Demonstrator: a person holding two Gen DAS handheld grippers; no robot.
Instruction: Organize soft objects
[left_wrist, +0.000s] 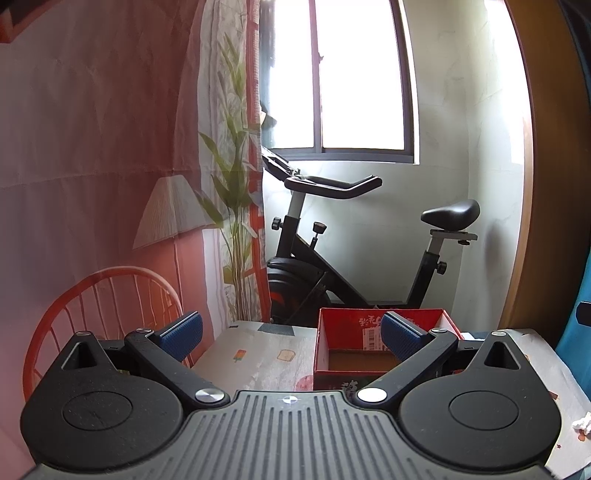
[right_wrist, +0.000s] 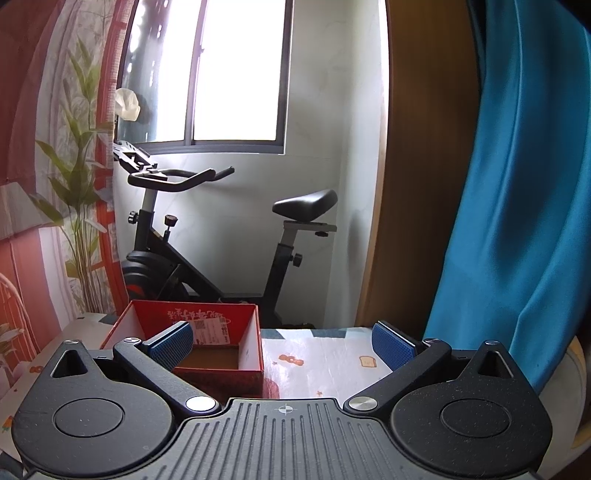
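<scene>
Left wrist view: both grippers' fingers (left_wrist: 184, 334) spread, red box (left_wrist: 343, 325) ahead, exercise bike (left_wrist: 332, 258) behind.

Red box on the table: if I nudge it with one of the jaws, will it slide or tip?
The red box looks like open, empty cardboard, so probably light. It sits low and wide on the glossy tablecloth, so it likely slides rather than tips. Thin walls may flex.

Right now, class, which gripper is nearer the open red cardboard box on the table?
Hard to call. The left gripper has the open red cardboard box ahead to its right; the right gripper has it ahead to its left.
</scene>
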